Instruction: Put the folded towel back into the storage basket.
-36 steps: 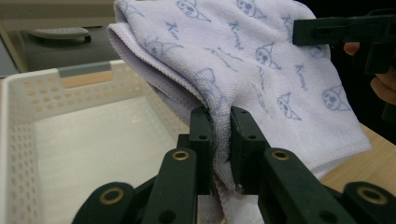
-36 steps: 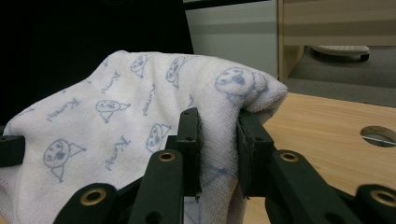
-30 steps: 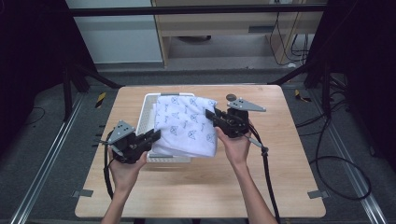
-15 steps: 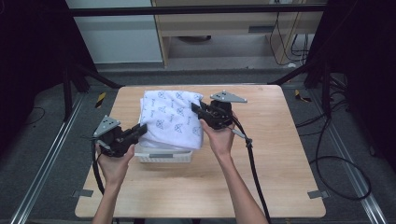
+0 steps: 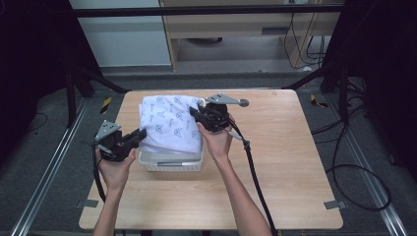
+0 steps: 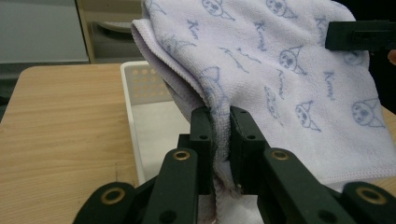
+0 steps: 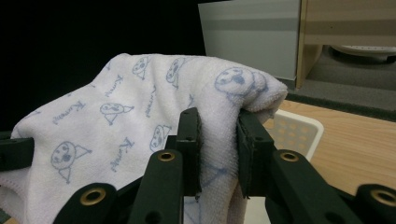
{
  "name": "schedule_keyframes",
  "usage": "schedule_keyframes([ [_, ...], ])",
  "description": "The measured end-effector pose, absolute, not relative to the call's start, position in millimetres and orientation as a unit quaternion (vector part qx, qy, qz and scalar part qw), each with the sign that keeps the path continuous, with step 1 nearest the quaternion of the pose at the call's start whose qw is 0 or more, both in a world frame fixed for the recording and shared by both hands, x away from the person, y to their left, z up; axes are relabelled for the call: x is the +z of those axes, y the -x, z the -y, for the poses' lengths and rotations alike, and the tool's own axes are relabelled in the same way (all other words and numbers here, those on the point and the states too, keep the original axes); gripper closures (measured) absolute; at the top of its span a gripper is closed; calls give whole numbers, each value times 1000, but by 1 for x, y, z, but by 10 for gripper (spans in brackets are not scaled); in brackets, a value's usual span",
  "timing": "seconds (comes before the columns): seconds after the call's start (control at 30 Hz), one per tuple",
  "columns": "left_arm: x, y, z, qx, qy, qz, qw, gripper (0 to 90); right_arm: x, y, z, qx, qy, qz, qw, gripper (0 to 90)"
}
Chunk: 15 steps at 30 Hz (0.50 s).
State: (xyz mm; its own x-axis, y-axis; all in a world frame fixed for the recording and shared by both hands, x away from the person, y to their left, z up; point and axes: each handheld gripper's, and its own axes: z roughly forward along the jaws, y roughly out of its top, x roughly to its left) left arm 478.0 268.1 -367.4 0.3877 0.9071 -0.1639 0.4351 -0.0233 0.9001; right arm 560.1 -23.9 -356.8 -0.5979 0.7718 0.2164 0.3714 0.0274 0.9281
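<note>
The left gripper [image 5: 139, 134] pinches the near left edge of the folded towel [image 5: 169, 124] between its jaws. The right gripper [image 5: 193, 112] clamps a thick fold at the right edge. Between both, the towel (white, blue print) hangs above the white basket [image 5: 169, 162] on the wooden table [image 5: 290, 157].

White towel [image 5: 169, 124] with blue cartoon prints, folded, held spread above a white perforated basket [image 5: 172, 162] on the table
</note>
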Motion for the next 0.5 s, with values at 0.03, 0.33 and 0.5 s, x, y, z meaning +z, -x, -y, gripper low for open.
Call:
schedule_keyframes([
  [0.03, -369, -479, -269, 240, -673, -500, 489, 800, -358, -561, 23, 562, -412, -695, 178, 735],
  [0.33, -380, -488, -272, 235, -677, -508, 478, 800, -370, -572, 16, 551, -416, -701, 180, 735],
  [0.5, -387, -493, -273, 231, -679, -513, 472, 800, -378, -577, 11, 539, -418, -708, 183, 734],
])
